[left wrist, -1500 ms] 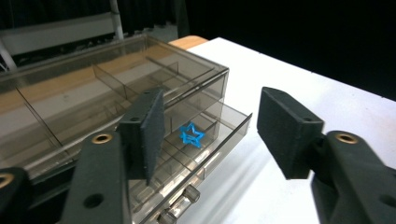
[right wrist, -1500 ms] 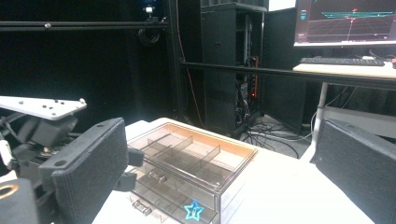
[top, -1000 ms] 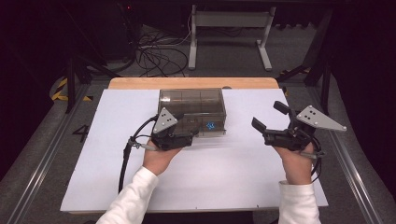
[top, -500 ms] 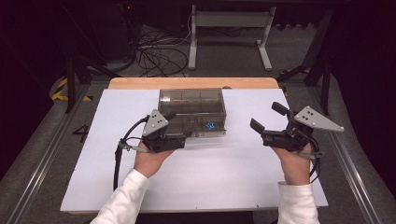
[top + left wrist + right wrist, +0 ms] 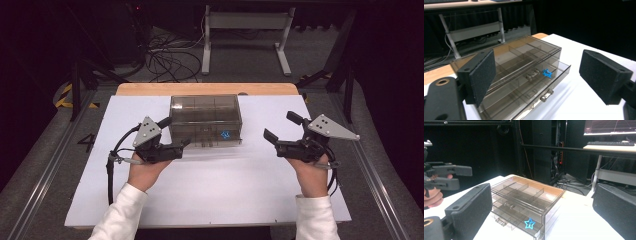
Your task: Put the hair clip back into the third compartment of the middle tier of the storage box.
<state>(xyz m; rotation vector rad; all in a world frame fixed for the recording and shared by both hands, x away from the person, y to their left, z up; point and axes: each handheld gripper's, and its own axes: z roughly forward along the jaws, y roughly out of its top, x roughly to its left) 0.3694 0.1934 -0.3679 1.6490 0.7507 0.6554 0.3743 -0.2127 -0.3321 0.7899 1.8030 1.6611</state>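
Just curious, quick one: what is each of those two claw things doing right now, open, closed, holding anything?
Left gripper: open, jaws just opened wider, holding nothing.
Right gripper: open, holding nothing.

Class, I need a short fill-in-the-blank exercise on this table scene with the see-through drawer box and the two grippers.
1. The drawer box is made of clear ____.
2. Inside a drawer lies a small star coloured ____.
3. The left gripper has its fingers ____, with nothing between them.
4. The box stands on a ____ table.

Missing words: plastic; blue; open; white
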